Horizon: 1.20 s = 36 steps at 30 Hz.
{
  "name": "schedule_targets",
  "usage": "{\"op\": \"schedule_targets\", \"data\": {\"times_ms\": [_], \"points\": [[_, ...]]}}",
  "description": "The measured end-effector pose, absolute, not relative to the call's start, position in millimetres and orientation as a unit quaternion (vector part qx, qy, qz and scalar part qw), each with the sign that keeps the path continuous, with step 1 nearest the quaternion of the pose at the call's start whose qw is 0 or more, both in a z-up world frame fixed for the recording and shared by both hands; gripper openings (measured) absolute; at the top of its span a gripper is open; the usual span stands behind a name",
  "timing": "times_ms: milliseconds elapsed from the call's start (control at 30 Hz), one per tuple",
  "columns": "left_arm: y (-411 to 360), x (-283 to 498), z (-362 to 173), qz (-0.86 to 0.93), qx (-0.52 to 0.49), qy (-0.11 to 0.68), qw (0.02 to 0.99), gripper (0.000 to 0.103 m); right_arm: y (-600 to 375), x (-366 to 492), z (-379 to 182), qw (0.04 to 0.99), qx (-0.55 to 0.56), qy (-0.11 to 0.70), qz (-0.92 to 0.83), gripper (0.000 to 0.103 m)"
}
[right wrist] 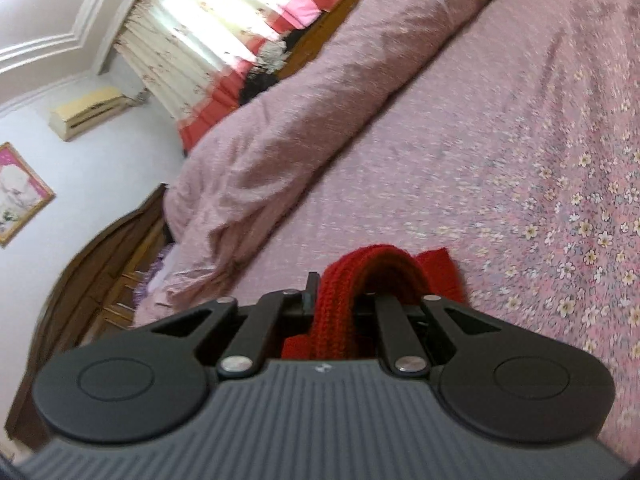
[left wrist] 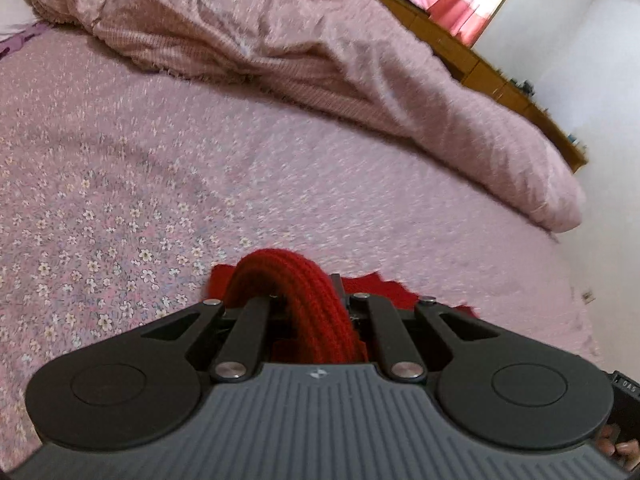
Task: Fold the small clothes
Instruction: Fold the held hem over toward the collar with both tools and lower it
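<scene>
A red knitted garment (left wrist: 296, 280) bulges in a ribbed loop out of my left gripper (left wrist: 308, 300), whose jaws are shut on it; more red cloth (left wrist: 384, 290) trails to the right behind the fingers. In the right wrist view the same red knit (right wrist: 360, 272) arches over my right gripper (right wrist: 340, 300), also shut on it, with a flat red flap (right wrist: 440, 266) hanging to the right. Both grippers hover above the pink floral bedspread (left wrist: 160, 184). The fingertips are hidden under the knit.
A rumpled pink quilt (left wrist: 304, 40) lies along the far side of the bed (right wrist: 520, 140). Beyond it are a wooden headboard (right wrist: 108, 264), a curtained window (right wrist: 224, 28), and white walls. A hand (left wrist: 616, 446) shows at the lower right.
</scene>
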<state>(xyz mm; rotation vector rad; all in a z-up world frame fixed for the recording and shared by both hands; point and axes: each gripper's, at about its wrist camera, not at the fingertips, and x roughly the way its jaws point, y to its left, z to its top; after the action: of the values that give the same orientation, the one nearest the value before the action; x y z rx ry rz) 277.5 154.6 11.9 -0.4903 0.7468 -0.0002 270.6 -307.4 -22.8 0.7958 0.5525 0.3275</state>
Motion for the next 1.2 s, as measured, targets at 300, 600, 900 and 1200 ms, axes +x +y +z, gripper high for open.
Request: {"op": "schedule_targets", "data": {"times_ms": [300,600,900,1200], "points": [[149.9,296.8,-20.0,0.012,-0.190,0.389,0.901,0.012,-296.6,289.0,-62.5,0.874,0.358,0.310,0.105,0.011],[145.1,276.5,17.8,-0.004,-0.163,0.379,0.911,0.031,-290.4,272.5,-33.4,0.899,0.301,0.306,0.092,0.042],[132.5,242.1,44.2,0.003,-0.111,0.356,0.928,0.065,-293.0,230.8,-9.0,0.922,0.251,0.274,0.110,0.053],[98.5,198.7,30.7,-0.027,-0.039,0.379,0.924,0.065,-264.6,194.8,-5.2,0.939,0.143,0.287,0.124,0.052]]}}
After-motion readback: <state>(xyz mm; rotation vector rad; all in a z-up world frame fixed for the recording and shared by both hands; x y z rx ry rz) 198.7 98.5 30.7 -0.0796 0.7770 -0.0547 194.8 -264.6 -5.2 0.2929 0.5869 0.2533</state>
